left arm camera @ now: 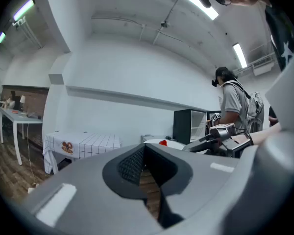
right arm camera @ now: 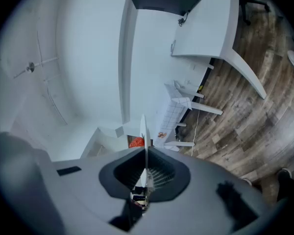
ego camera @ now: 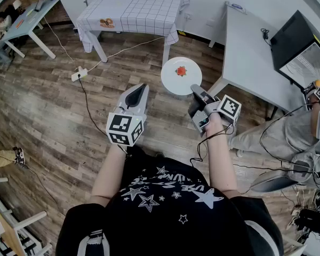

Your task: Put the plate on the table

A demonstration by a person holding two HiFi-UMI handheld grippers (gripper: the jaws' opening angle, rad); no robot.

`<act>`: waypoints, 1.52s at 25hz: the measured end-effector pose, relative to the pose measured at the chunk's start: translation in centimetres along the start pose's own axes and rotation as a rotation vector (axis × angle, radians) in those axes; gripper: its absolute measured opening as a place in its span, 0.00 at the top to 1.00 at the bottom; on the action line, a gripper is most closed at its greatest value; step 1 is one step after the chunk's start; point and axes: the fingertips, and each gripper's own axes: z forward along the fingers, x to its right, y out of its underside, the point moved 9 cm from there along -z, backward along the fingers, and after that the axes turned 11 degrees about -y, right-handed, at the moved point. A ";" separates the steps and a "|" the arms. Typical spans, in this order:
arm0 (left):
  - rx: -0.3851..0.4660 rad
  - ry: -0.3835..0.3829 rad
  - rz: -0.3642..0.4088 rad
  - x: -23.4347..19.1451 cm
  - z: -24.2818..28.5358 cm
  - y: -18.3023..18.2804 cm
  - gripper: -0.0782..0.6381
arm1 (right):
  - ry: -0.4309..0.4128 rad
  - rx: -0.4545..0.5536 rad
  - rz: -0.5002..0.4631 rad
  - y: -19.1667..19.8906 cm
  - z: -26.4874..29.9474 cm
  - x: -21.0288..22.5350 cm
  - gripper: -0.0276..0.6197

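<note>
Plate [ego camera: 181, 75] held in air over wood floor [ego camera: 53, 111], resting on no worktop. Position noted between near corner of checked-cloth worktop [ego camera: 144, 7] and near corner of white worktop [ego camera: 245, 52]. Near rim of plate gripped by right gripper [ego camera: 194, 89]; jaws closed down on rim, plate seen edge-on between them in right gripper view. Red item [ego camera: 181, 71] carried near plate centre. Left gripper [ego camera: 137, 89] held beside plate, apart from it; jaws closed together, nothing between them.

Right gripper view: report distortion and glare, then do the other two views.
Right gripper view: strong fisheye, black corners, scene tilted, plate edge-on as a thin white sliver. Left gripper view: ceiling strip lights blown out, scene bowed. Head view: evenly lit, plate sharp, lines curved toward the frame edges.
</note>
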 end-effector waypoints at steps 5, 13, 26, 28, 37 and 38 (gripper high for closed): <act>-0.021 -0.029 0.097 0.6 1.7 0.9 0.88 | 0.027 0.029 0.089 -0.1 0.4 1.3 0.92; -0.037 -0.016 0.128 1.1 2.9 1.7 0.88 | 0.039 0.078 0.201 0.2 0.2 3.3 0.92; -0.038 -0.056 0.109 1.3 3.6 2.0 0.88 | 0.075 0.003 0.133 -0.8 0.3 3.4 0.92; -0.042 -0.059 0.110 1.4 3.5 1.9 0.88 | 0.076 -0.012 0.122 -1.0 0.4 3.3 0.92; -0.057 -0.068 0.103 -0.3 4.8 2.4 0.88 | 0.065 -0.029 0.148 -1.3 2.7 4.2 0.92; -0.058 -0.069 0.096 -0.5 5.2 2.5 0.88 | 0.066 -0.029 0.147 -1.5 3.0 4.3 0.92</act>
